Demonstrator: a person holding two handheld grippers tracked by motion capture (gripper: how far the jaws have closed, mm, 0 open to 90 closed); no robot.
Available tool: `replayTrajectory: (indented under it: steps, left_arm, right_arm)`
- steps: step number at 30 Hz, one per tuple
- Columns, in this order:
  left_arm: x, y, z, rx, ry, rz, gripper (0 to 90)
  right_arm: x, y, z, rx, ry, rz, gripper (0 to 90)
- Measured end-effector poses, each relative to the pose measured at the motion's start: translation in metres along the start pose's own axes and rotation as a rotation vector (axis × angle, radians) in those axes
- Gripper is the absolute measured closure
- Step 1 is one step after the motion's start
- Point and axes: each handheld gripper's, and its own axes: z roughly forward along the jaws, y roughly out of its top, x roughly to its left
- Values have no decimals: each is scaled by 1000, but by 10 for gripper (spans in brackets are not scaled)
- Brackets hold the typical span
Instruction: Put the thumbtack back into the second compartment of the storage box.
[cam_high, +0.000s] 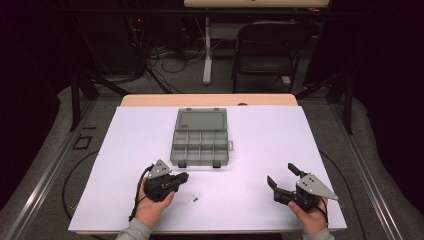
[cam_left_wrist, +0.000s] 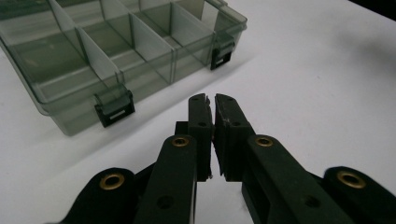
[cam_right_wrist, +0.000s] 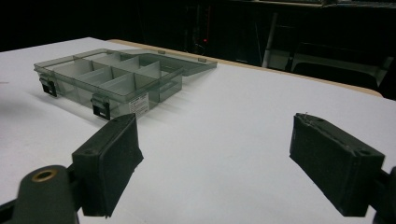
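Organiser box (cam_high: 200, 145) is sitting mid-table w/ lid folded open to the far side, compartments exposed for loading. Left gripper (cam_high: 182, 176) is resting near-left, jaws nearly closed, holding nothing. Right gripper (cam_high: 283, 176), near-right, is gaping wide, empty. Small bits (cam_high: 194, 199) are lying between them, prob. awaiting pickup.

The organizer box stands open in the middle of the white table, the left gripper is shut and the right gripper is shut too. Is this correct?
Not quite. The right gripper is open: the right gripper view shows its two jaws far apart with bare table between them. The rest holds: the organizer box stands open on the white table, and the left gripper is shut.
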Motion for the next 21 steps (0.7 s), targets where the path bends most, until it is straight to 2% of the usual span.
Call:
replayTrajectory:
  steps: [5,10,17,18,19,20,21]
  left_arm:
    - [2,8,-4,-42,28,-7,854]
    - [6,18,-3,-53,32,-28,854]
    - [14,46,-1,-55,37,-27,854]
    - [14,46,-1,-55,37,-27,854]
    - [16,54,0,-54,41,-27,855]
    - [16,54,0,-54,41,-27,854]
    - [19,61,0,-51,45,-29,854]
  right_arm:
    - [0,0,0,2,-1,4,154]
    - [0,0,0,1,-2,3,154]
    - [-1,0,0,2,-2,6,154]
    - [-1,0,0,2,-2,6,154]
    - [-1,0,0,2,-2,7,154]
    - [-1,0,0,2,-2,7,154]
    - [0,0,0,2,-1,5,154]
